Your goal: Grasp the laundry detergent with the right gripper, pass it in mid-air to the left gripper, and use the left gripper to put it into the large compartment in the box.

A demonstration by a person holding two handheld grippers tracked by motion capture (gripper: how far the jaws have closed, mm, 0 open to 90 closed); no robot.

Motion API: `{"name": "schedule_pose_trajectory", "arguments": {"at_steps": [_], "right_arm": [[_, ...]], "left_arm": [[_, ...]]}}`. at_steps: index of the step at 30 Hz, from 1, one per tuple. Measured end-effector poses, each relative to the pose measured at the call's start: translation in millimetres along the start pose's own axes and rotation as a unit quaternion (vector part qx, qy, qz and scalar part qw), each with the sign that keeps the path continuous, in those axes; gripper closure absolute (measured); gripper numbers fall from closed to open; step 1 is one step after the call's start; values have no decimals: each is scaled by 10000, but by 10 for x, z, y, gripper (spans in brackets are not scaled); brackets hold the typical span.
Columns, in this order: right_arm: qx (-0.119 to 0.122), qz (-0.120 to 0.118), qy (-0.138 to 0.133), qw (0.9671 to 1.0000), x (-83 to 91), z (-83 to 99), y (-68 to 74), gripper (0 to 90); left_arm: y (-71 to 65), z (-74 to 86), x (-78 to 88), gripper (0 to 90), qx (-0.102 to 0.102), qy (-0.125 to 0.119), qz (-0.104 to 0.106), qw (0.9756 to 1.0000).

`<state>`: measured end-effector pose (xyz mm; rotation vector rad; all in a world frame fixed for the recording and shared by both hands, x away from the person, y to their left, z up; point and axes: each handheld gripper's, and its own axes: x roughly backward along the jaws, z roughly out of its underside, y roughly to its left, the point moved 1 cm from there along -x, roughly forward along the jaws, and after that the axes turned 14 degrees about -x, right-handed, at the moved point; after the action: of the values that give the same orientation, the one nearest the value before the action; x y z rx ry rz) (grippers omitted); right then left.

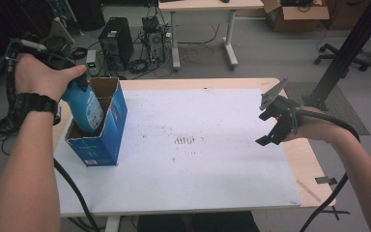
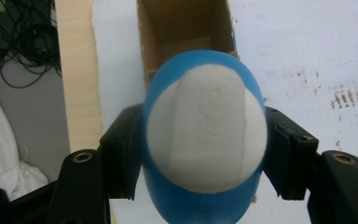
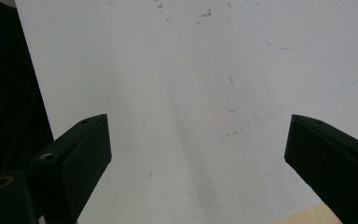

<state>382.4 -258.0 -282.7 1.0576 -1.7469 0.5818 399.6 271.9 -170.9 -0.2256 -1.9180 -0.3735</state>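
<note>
The white sheet point(image 1: 207, 154) is covering most of the table point(image 1: 314, 169), and the blue carton point(image 1: 107, 126) is standing open-topped near its left edge. The blue bottle point(image 1: 84, 108) is leaning into the carton's mouth, lower end inside, tilted. The left gripper point(image 2: 205, 154) is clamping the bottle (one black jaw pressing each side, seen in the left gripper view), and the bottle's white label point(image 2: 207, 128) is facing that camera. The right gripper point(image 1: 275, 126) is hovering over the sheet's right edge, jaws spread wide, gripping nothing.
</note>
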Motion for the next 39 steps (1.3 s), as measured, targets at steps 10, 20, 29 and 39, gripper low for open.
{"name": "schedule_pose_trajectory", "arguments": {"at_steps": [10, 20, 29, 39], "right_arm": [[20, -20, 14, 10000, 29, 24, -6, 70], [6, -35, 12, 10000, 13, 35, -15, 70], [1, -69, 27, 10000, -12, 47, -8, 73], [-16, -54, -4, 10000, -21, 51, -7, 74]], "left_arm": [[-27, 91, -398, 381, 121, 129, 71, 9998], [-77, 168, -669, 381, 187, 200, 132, 9995], [-128, 219, -850, 380, 174, 252, 75, 9995], [-133, 272, -961, 380, 200, 283, 98, 9994]]}}
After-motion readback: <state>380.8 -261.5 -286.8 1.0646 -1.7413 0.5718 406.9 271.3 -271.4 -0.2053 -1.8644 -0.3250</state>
